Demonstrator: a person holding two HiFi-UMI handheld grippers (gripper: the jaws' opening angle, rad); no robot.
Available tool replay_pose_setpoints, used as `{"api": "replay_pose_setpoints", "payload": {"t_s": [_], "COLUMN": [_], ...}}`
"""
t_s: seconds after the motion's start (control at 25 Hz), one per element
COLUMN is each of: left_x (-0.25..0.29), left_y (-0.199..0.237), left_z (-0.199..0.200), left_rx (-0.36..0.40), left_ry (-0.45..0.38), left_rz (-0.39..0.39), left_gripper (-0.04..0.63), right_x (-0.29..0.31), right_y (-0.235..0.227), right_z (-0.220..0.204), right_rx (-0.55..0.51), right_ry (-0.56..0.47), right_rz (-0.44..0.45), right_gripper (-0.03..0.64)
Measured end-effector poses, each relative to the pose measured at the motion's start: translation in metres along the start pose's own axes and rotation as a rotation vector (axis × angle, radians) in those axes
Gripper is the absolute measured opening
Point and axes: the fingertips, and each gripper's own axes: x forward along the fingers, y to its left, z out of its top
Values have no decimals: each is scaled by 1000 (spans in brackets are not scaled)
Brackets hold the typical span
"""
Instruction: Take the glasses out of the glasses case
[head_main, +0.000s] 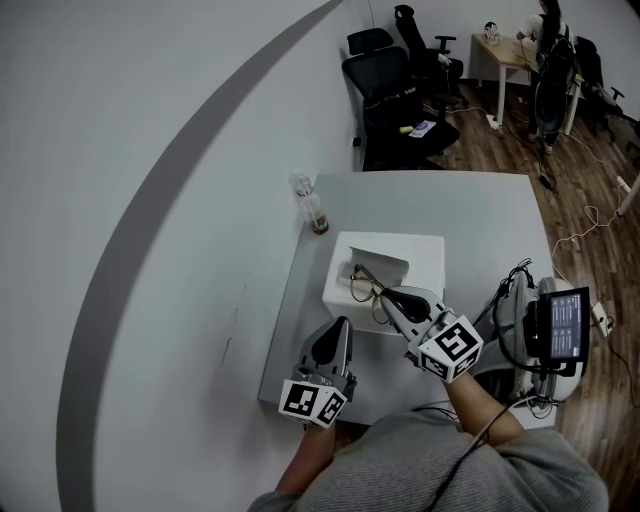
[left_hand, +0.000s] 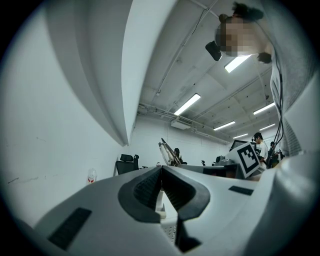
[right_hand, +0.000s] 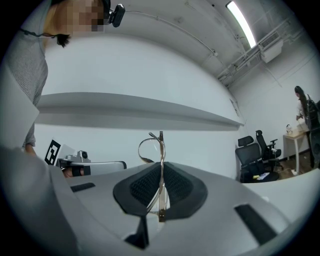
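The white glasses case (head_main: 418, 258) lies open on the grey table (head_main: 480, 210). Thin metal-framed glasses (head_main: 362, 284) hang just above the case's front part, and my right gripper (head_main: 384, 296) is shut on them. In the right gripper view the frame (right_hand: 160, 150) stands upright, pinched between the dark pads (right_hand: 177, 187), with one lens ring above the tips. My left gripper (head_main: 341, 323) is shut beside the case's front left corner, with nothing between its tips (left_hand: 161, 172). From the left gripper view the glasses (left_hand: 167, 153) show beyond the jaws.
A small clear bottle (head_main: 311, 205) stands at the table's left edge behind the case. Black office chairs (head_main: 400, 95) are beyond the table's far side. A device with a lit screen (head_main: 562, 325) sits at the right, with cables on the wooden floor.
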Motion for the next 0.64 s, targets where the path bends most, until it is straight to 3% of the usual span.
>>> {"api": "replay_pose_setpoints", "payload": {"t_s": [0.64], "left_x": [-2], "left_y": [2], "left_z": [-1], "left_rx": [-2], "left_ry": [2], "left_rz": [0], "left_gripper": [12], "right_x": [0], "right_y": [-2], "right_z": [-2], "right_rx": [10], "right_ry": [7], "right_rz": [-16], "right_gripper": [25]}}
